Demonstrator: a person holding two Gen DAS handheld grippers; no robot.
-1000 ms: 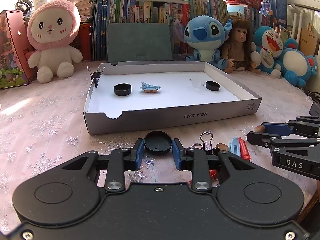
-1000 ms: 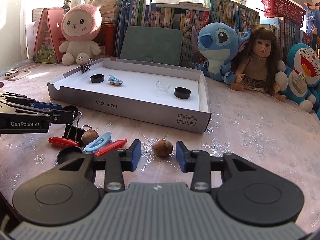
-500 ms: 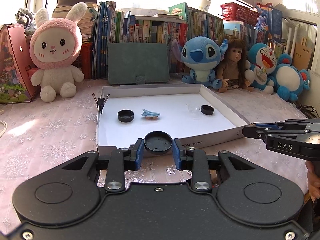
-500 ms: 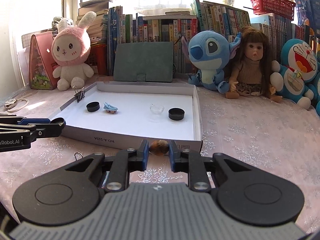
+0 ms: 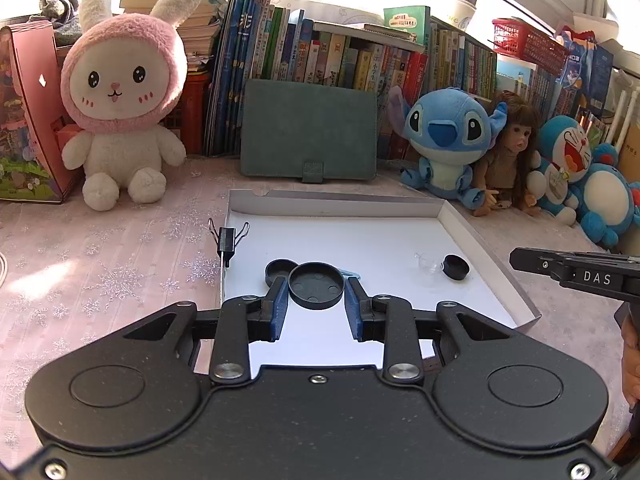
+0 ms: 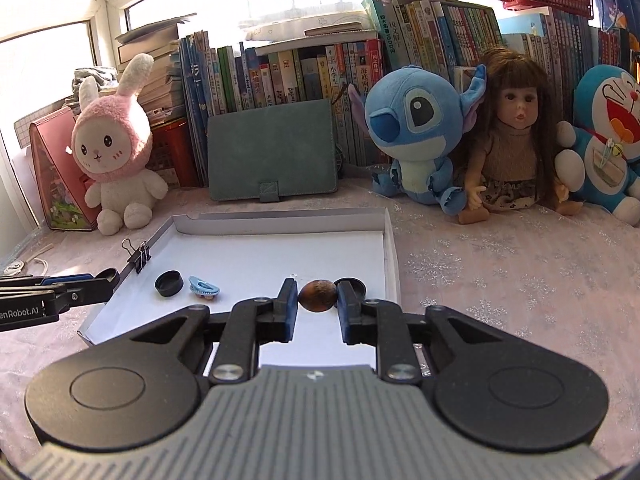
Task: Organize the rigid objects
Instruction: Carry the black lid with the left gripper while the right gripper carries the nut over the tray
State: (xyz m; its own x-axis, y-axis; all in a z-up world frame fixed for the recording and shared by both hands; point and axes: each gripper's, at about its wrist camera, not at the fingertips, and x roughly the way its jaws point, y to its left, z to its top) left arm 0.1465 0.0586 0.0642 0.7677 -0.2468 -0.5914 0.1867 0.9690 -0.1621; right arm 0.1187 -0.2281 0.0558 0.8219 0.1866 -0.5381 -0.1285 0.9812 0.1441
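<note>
Pink snowflake cloth covers the surface, and on it lies a shallow white cardboard tray with both pairs of tongs hanging over its near end. Going from the left: a black binder clip is pinched on the tray's left wall, and just inside sits a small black cap with a blue hair clip beside it. The left tongs are closed most of the way on a black round lid, hollow side up, blue pads pressing its rim on either side; it hangs above the tray floor right in front of that cap, so a straight drop would likely land it touching or overlapping. Further right, the right tongs are clamped hard on a brown nut, its long axis running across from pad to pad. It hangs over the tray's right half, with a second black cap just behind the right pad and a clear little cup next to it, hard to make out against the white. Each hand is nearer its own side of the tray, so I judge both can set down without crossing. From the left tongs' view the hair clip is almost wholly hidden behind the lid, and the tray's near wall is hidden under both tools.
</note>
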